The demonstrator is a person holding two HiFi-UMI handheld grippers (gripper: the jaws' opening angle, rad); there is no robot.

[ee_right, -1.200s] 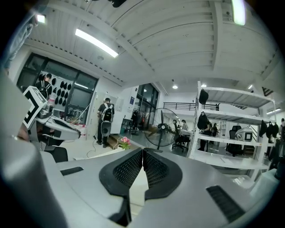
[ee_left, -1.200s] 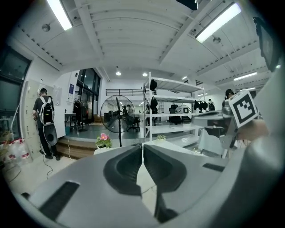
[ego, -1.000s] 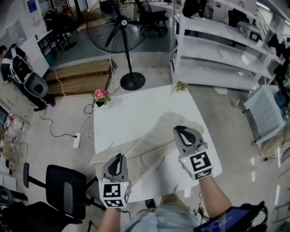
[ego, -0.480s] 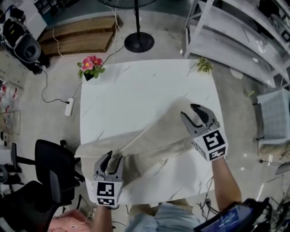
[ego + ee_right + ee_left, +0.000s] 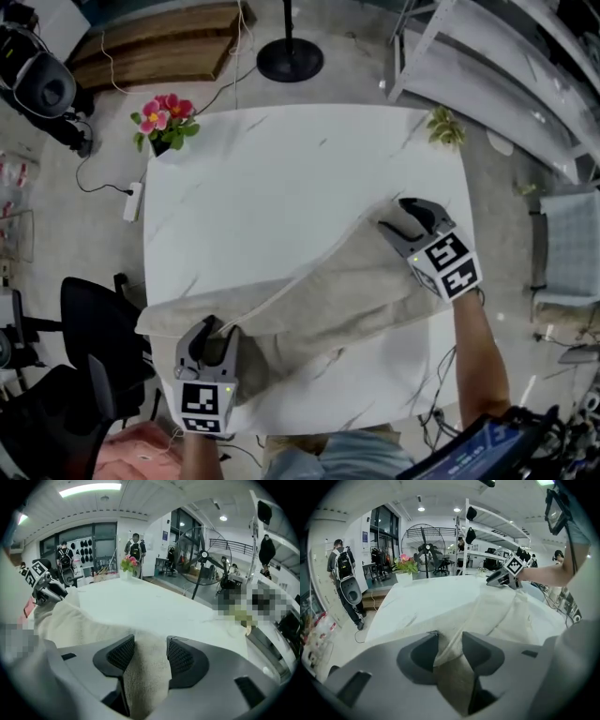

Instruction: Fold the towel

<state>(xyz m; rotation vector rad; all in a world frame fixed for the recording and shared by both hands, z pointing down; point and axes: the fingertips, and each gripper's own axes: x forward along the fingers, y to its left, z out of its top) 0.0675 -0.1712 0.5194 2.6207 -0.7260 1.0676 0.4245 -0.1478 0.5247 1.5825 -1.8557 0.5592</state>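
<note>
The long beige terry towel stretches diagonally between left gripper and right gripper, whose jaws have just been opening and loosely straddle its ends.

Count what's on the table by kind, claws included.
Towel: 1
Pink-flowered plant: 1
Small green plant: 1
Claws: 2, left claw and right claw
Total: 5
</note>
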